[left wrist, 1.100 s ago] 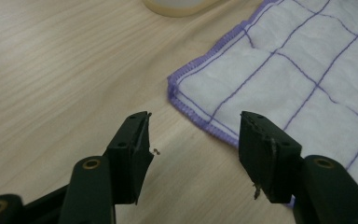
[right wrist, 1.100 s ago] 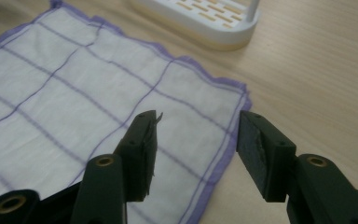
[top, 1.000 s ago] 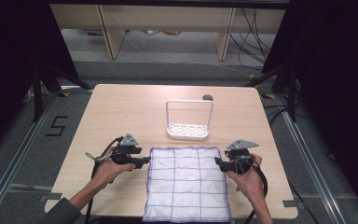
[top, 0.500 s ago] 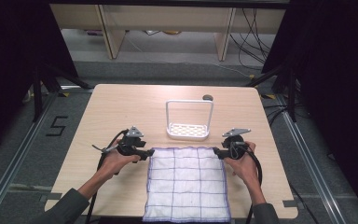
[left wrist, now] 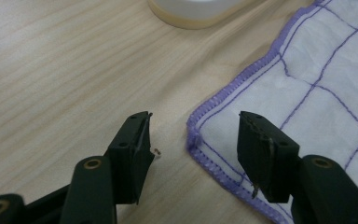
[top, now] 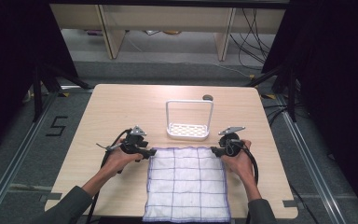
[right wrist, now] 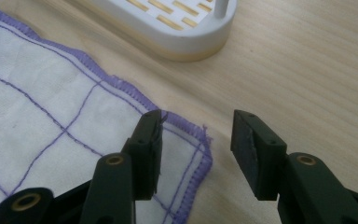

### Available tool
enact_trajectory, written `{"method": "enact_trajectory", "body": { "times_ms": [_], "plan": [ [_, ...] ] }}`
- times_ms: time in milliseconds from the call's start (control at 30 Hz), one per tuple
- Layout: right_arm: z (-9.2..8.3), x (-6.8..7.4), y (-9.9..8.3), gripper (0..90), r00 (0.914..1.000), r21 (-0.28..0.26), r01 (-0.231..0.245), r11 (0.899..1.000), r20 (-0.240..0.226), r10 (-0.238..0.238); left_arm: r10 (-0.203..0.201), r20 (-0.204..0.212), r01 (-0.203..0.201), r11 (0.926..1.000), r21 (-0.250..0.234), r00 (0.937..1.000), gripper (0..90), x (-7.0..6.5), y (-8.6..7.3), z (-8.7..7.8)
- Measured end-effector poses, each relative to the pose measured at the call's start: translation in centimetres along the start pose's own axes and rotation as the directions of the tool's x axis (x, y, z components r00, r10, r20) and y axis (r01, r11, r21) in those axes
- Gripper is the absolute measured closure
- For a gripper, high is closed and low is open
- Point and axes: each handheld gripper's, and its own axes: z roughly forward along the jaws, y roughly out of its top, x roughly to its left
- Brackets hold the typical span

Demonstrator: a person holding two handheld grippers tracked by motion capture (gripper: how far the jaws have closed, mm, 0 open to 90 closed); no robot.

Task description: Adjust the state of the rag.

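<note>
A white cloth (top: 186, 182) with a purple grid and purple hem lies flat on the wooden table (top: 121, 107), near its front edge. My left gripper (top: 150, 152) is at the cloth's far left corner. In the left gripper view the open left gripper (left wrist: 193, 140) straddles that corner of the cloth (left wrist: 317, 88), and neither pad presses on it. My right gripper (top: 214, 150) is at the far right corner. Its jaws (right wrist: 196, 140) have just been closing and still stand open around the hem of the cloth (right wrist: 51, 121).
A white slotted rack (top: 189, 130) with a tall wire handle stands just beyond the cloth, close to both grippers. Its base also appears as the rack (left wrist: 191, 9) and the rack (right wrist: 177, 23) in the gripper views. A small dark round thing (top: 207, 97) sits behind it.
Both hands have moved away from the person along the cloth's sides to its far corners, a little lower over the table. The cloth has not moved.
</note>
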Motion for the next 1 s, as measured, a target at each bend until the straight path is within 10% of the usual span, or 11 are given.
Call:
{"method": "enact_trajectory", "body": {
  "times_ms": [267, 667, 1000],
  "plan": [
    [0.4, 0.0, 0.1, 57.5, 0.9997, 0.03, 0.022, 0.999, -0.006, -0.022, 0.025, -0.009, -0.025, 0.9996, 0.016, 0.9996, 49.5, -0.3, 0.1, 0.7],
    [0.7, 0.3, 0.0, 86.3, 0.9982, 0.035, 0.029, 0.999, -0.053, -0.027, 0.075, 0.032, -0.074, 0.997, -0.025, 0.9967, 87.2, -0.8, 0.2, 0.8],
    [0.0, 0.4, 0.5, 87.3, 0.9984, -0.007, 0.031, 0.999, -0.047, -0.032, 0.093, 0.041, -0.09, 0.9943, -0.057, 0.9949, 88.1, -0.7, 1.0, 0.0]
  ]
}}
